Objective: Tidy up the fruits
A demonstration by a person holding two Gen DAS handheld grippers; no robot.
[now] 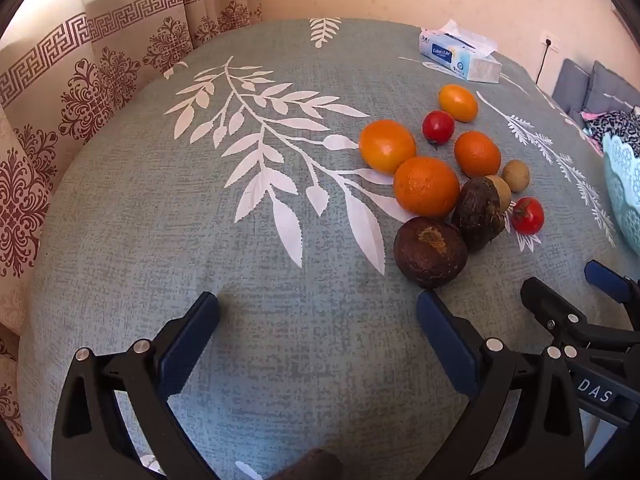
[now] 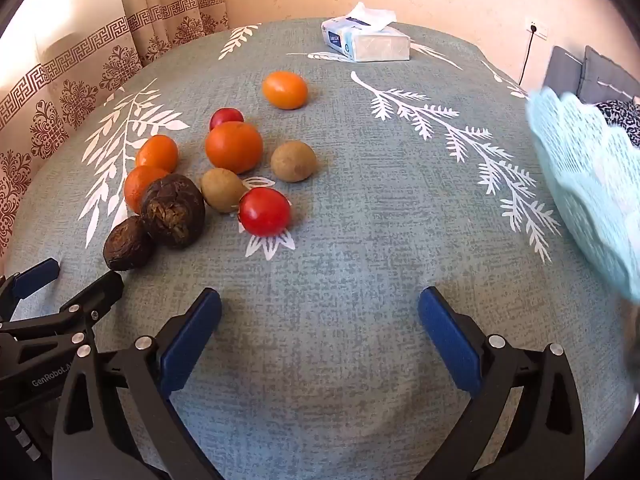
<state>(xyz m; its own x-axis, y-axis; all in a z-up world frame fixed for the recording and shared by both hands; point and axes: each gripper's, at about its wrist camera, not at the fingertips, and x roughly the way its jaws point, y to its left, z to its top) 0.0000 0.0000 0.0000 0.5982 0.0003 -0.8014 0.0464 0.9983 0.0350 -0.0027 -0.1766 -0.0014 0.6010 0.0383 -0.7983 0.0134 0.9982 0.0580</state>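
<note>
A cluster of fruit lies on the green leaf-print tablecloth (image 1: 280,340): several oranges (image 1: 426,186), two red tomatoes (image 2: 265,211), two tan round fruits (image 2: 293,161) and two dark brown fruits (image 1: 430,252). A light blue lace-patterned basket (image 2: 592,184) stands at the table's right edge. My left gripper (image 1: 318,312) hovers open over bare cloth, just left of and nearer than the closest brown fruit. To the right of the cluster my right gripper (image 2: 320,306) is open too, with nothing between its fingers. Each gripper shows at the edge of the other's view.
A tissue box (image 2: 368,40) sits at the far side of the table. Patterned curtains (image 1: 60,92) hang on the left, a peach wall with an outlet (image 2: 536,30) behind. A grey sofa (image 1: 592,88) with dark patterned fabric stands beyond the right edge.
</note>
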